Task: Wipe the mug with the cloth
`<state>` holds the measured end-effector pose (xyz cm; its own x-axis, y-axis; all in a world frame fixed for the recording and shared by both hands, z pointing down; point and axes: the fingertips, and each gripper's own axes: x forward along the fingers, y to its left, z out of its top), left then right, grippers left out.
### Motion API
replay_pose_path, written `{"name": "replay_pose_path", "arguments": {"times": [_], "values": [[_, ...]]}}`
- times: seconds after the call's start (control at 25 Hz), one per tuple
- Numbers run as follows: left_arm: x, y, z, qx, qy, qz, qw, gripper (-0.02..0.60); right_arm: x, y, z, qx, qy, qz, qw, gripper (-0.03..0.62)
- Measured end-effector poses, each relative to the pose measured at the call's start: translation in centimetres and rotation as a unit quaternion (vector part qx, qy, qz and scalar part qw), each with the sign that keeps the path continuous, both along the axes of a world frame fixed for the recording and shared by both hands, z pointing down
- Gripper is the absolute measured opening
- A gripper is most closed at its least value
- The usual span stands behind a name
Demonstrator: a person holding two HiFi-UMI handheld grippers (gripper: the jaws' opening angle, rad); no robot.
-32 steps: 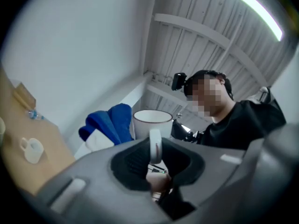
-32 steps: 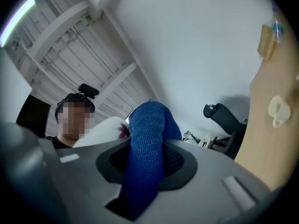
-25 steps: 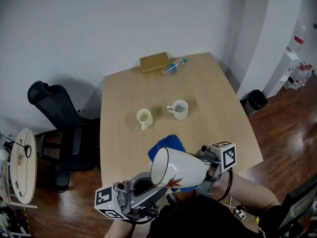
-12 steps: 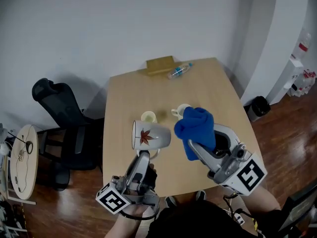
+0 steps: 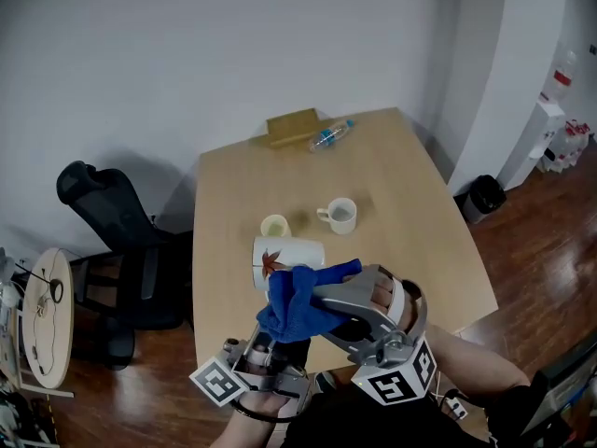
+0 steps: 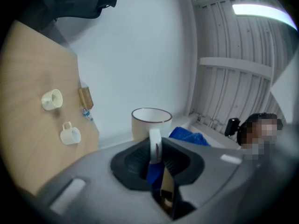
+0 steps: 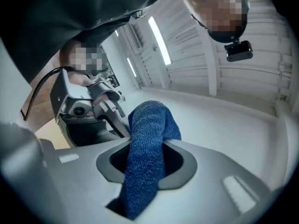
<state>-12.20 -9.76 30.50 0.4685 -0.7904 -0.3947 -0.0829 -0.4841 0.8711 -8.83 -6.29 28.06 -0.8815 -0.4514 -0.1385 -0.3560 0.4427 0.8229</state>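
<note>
A white mug with a red leaf print hangs on its side above the table, its rim toward the left. My left gripper comes up from below and is shut on the mug's handle; in the left gripper view the mug stands just beyond the jaws. My right gripper is shut on a bunched blue cloth. The cloth lies against the mug's near side and hides the left jaws in the head view. In the right gripper view, the cloth fills the jaws.
On the table stand a small cream cup and a small white cup, just beyond the mug. A plastic bottle and a brown box lie at the far edge. A black office chair stands to the left.
The right gripper has rolled over and swung left with the cloth, from the mug's right to its near side. The mug rose from near my body, then stayed.
</note>
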Motion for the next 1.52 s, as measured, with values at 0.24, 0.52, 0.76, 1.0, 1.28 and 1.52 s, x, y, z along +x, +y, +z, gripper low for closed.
{"name": "replay_pose_path", "arguments": {"times": [0.24,0.52,0.76,1.0,1.28,1.52], "values": [[1.8,2.0,0.8,0.04,-0.04,0.026,0.9981,0.062,3.2,-1.3,-2.7,-0.116,-0.072,-0.029,0.99,0.114],[2.9,4.3,-1.5,0.133,-0.11,0.086,0.9811,0.063,7.2,-7.1,-3.8,-0.509,-0.278,-0.209,0.788,0.114],[5.0,6.6,-4.0,0.195,-0.075,0.141,0.9677,0.063,6.9,-7.8,0.5,-0.715,-0.343,-0.353,0.496,0.114],[4.1,5.4,-5.2,0.207,-0.041,0.12,0.97,0.061,4.4,-6.0,2.2,-0.759,-0.415,-0.43,0.257,0.112],[3.0,4.1,-3.6,0.186,-0.063,0.057,0.9789,0.063,2.7,-2.9,5.0,-0.778,-0.426,-0.417,0.199,0.112],[1.6,3.5,-3.2,0.164,-0.074,0.03,0.9833,0.063,5.8,-7.6,7.1,-0.753,-0.466,-0.299,0.356,0.112]]}}
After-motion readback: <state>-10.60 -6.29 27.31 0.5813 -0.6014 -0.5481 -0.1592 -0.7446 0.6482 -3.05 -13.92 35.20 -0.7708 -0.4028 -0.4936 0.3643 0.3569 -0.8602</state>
